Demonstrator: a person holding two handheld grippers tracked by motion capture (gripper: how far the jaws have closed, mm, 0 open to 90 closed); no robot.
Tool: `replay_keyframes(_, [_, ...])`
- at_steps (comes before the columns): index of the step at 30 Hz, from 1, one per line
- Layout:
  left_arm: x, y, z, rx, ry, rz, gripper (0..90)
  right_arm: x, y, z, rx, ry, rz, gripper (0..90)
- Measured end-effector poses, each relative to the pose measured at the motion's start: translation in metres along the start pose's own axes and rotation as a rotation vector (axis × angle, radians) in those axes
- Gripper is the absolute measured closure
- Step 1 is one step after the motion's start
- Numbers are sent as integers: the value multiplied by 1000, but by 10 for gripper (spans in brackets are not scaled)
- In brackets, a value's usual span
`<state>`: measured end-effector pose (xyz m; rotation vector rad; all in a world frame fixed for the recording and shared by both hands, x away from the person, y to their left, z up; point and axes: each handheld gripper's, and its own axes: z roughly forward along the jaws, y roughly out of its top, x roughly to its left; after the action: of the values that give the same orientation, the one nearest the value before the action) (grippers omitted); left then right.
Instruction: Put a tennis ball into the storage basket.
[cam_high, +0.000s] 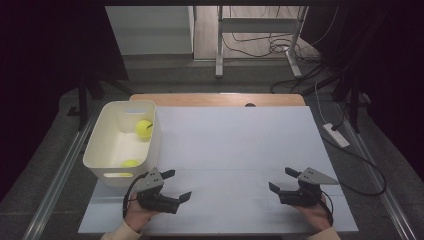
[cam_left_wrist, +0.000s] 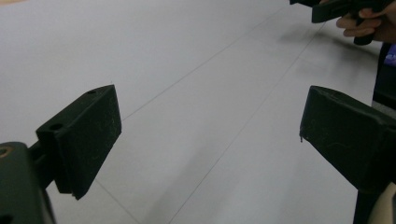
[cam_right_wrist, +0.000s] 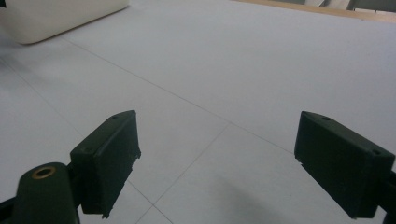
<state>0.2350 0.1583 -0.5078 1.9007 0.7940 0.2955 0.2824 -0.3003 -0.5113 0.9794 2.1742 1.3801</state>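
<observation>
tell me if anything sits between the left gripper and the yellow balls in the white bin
Yes: the bin's own near wall. The left gripper, jaws open and empty, sits low on the white table just outside the white bin. Both yellow balls lie inside, so it would probably have to rise over the rim.

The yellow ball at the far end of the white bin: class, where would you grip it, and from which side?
Grip the ball across its middle, coming straight down from above. It is round, so any width fits open jaws, but the bin walls stand high around it and it lies close to the right wall.
</observation>
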Motion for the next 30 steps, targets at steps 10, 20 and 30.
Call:
replay_keyframes(10, [9, -10, -2, 2, -8, 1, 64, 3, -1, -1, -4, 20, -14, 137])
replay_keyframes(20, [15, -16, -4, 10, 0, 12, 63, 6, -2, -3, -3, 23, -22, 136])
replay_keyframes(30, [17, -17, -4, 7, 6, 5, 65, 10, -2, -3, 1, 51, -37, 136])
